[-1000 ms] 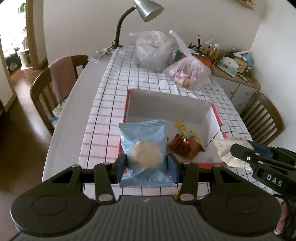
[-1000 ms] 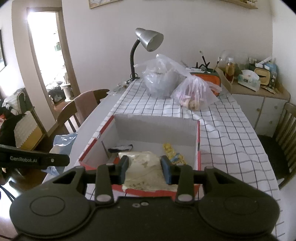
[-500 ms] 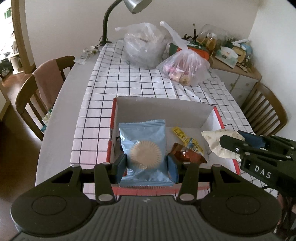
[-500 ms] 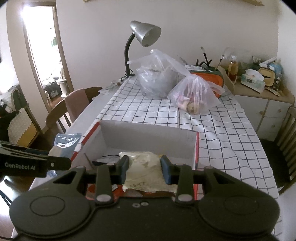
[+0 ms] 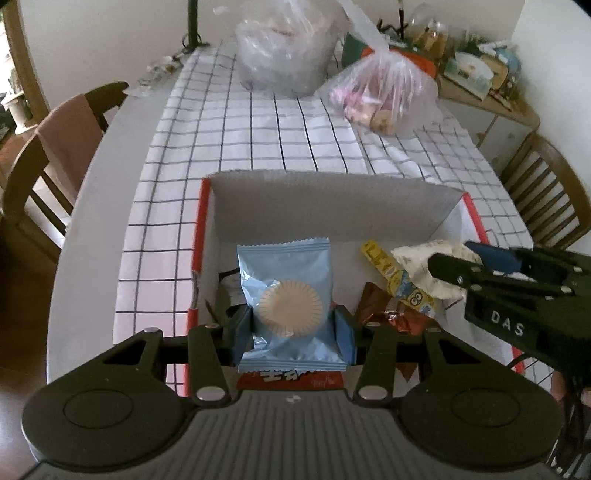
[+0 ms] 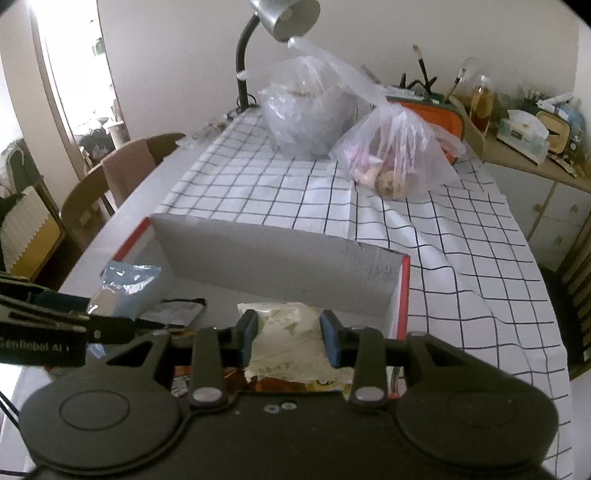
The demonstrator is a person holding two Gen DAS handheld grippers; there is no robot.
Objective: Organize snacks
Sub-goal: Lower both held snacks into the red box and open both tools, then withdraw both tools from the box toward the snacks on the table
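- Two knotted plastic bags sit at the far end of the bench: a grey-clear bag (image 6: pixel 306 118) and, beside it, a pinkish bag (image 6: pixel 395 162) with small treats inside. A desk lamp (image 6: pixel 284 14) leans over them.
- A checked cloth (image 5: pixel 266 133) covers most of the bench; wooden chairs stand at either side.
- An open cardboard box (image 5: pixel 332 206) with red edges lies near me on the cloth, its tall grey wall on the far side.
- Already in the box: a yellow cartoon wrapper (image 5: pixel 402 284), a brown foil packet (image 5: pixel 391 314) and a small dark sachet (image 5: pixel 231 284).
- The left gripper (image 5: pixel 293 328) has its jaws closed on a pale blue packet (image 5: pixel 288 295) showing a round fluted biscuit; it is held over the box's near left part.
- The right gripper (image 6: pixel 290 338) has its jaws pinched on a crinkled cream packet (image 6: pixel 286 339), held over the box's right side, close to the yellow wrapper.
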